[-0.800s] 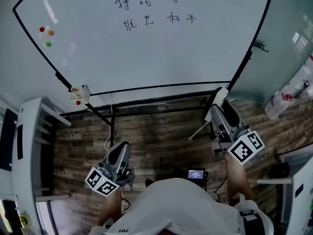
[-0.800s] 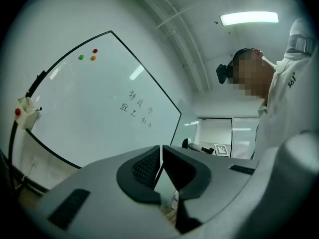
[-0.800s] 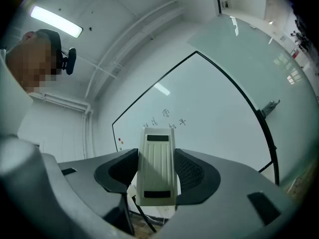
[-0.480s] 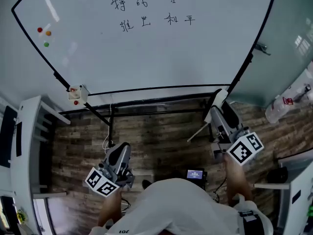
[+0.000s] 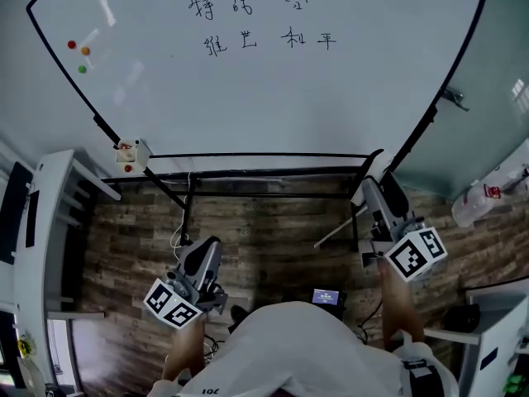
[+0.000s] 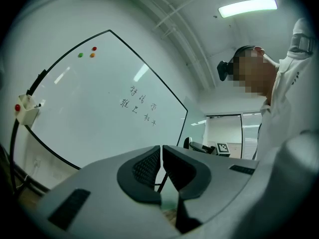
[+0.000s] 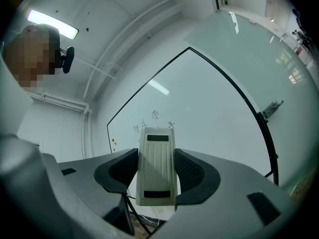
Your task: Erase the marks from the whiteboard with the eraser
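The large white whiteboard, framed in black and held on a black stand, fills the upper part of the head view and rises over a dark wood-plank floor. The board's lower half is bare. The writing to be wiped, two short rows of black handwritten characters, sits high on the board, about midway across.

The right gripper is low, near the board's lower right corner. Its fingers pinch a white ribbed plastic eraser by its two long sides. The eraser's long axis runs along the fingers, so its far end pokes out past the tips toward the board. In the head view the eraser looks apart from the writing surface, though how close it is to the frame cannot be told.

From the eraser, the characters lie up and to the left, well apart. In the right gripper view they show just over the eraser's far end, so the tool is already aimed roughly at them. The coming move is likely a long reach up and inward, followed by turning the eraser's felt face flat to the board. That face does not show in these views.

The left gripper is low over the floor, at the person's left. Its fingers are pressed together with only a thin slit between them, and they hold nothing. It is no nearer the writing than the right gripper.

Three small round magnets, red, orange and green, sit near the board's upper left edge, clear of the characters.
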A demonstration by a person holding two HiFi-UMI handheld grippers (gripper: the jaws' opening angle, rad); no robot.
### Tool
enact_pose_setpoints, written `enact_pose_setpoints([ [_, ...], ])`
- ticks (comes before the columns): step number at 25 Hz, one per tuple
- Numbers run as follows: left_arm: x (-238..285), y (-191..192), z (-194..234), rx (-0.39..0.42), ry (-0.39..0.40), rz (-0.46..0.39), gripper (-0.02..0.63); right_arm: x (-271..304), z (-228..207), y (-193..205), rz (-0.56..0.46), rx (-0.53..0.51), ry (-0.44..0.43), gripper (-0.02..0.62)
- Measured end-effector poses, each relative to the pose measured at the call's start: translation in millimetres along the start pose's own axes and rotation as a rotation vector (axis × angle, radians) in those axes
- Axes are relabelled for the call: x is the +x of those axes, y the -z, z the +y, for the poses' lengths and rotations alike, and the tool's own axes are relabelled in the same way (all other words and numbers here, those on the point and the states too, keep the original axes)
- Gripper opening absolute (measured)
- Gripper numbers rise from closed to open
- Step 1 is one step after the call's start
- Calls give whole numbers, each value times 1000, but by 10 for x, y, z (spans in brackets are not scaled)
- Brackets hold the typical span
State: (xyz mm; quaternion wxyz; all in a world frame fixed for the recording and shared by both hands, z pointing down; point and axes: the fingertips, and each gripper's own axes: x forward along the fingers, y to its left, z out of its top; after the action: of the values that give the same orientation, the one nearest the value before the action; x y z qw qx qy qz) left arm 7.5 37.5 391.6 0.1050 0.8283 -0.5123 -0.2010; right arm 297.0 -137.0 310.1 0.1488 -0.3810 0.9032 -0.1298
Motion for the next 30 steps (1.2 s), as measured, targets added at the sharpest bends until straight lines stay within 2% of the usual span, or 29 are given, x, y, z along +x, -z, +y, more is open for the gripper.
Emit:
enact_pose_setpoints([
  [6,141,25,12,27,-22,12,8,125,-125,-15,3,-14,-23,252],
  [11,196,-5,184,28,-36,26,6,358,-125,-6,7,-42,-28,252],
  [14,269,-30,398,26,-29,41,8,479,-151,-10,-7,-68,16,252],
  [18,406,-138,719,19,23,57,8,649,-179,-64,-39,-129,100,252],
  [24,581,-446,1282,34,94,91,6,1064,-90,-182,-77,-225,226,252],
  [30,683,-808,1791,64,145,96,8,1482,36,-391,-120,-297,312,252],
])
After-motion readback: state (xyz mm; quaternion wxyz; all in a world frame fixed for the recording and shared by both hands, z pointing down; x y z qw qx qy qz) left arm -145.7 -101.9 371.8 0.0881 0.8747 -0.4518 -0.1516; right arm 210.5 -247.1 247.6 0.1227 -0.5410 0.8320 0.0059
